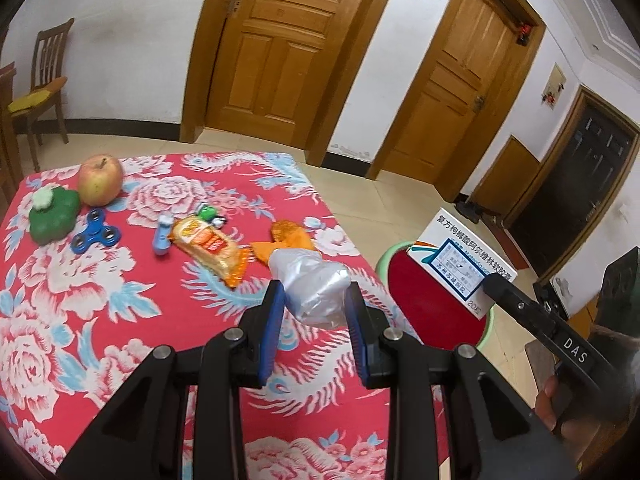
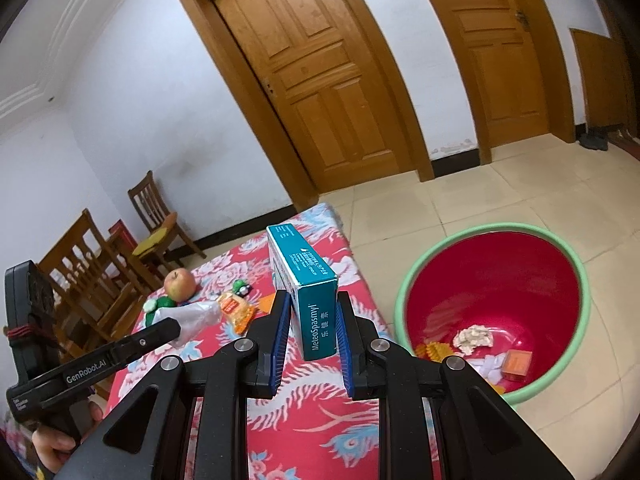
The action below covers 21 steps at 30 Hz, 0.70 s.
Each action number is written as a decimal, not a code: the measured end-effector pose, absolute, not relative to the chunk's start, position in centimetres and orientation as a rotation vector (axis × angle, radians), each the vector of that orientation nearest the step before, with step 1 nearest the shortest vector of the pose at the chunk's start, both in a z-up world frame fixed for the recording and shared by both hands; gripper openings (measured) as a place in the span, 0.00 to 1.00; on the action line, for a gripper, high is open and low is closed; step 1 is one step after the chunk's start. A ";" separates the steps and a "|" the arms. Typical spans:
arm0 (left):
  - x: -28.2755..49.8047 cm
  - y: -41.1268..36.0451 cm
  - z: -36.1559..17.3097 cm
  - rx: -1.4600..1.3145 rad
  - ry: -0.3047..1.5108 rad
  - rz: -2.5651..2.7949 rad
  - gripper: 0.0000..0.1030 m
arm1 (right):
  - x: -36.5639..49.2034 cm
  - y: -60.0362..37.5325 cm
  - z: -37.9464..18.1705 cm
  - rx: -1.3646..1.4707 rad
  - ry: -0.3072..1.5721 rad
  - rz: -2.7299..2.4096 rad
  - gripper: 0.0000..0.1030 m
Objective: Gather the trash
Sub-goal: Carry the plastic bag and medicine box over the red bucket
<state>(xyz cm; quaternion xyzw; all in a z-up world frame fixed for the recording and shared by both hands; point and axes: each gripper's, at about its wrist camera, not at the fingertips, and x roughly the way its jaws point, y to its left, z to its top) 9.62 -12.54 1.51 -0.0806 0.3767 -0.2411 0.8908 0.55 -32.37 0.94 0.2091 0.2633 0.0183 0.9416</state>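
Observation:
My left gripper [image 1: 316, 300] is shut on a crumpled clear plastic bag [image 1: 310, 286], held above the red floral tablecloth [image 1: 100, 312]. In the right wrist view the same bag [image 2: 196, 318] shows at the left gripper's tip. My right gripper [image 2: 313, 320] is shut on a teal-and-white medicine box [image 2: 312, 292], upright between the blue pads; from the left wrist view the box [image 1: 460, 266] hangs over the red basin. The red basin with a green rim [image 2: 576, 280] stands on the floor right of the table and holds several scraps. An orange snack wrapper [image 1: 212, 246] and orange peel [image 1: 288, 236] lie on the cloth.
An apple [image 1: 100, 180], a green sponge-like toy [image 1: 54, 216], a blue fidget spinner [image 1: 94, 234], a small blue toy [image 1: 163, 238] and a green-and-black toy [image 1: 210, 216] lie on the cloth. Wooden chairs [image 2: 156, 220] stand at the left wall. Tiled floor [image 2: 480, 204] and wooden doors lie beyond.

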 end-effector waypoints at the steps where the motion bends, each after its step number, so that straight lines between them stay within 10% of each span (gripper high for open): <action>1: 9.6 -13.0 1.6 -0.160 0.782 -0.509 0.30 | 0.5 -32.6 0.9 0.430 0.536 0.031 0.22; 21: 10.4 -22.8 0.3 -0.041 0.834 -0.678 0.30 | -1.0 -38.3 -1.4 0.499 0.567 -0.171 0.22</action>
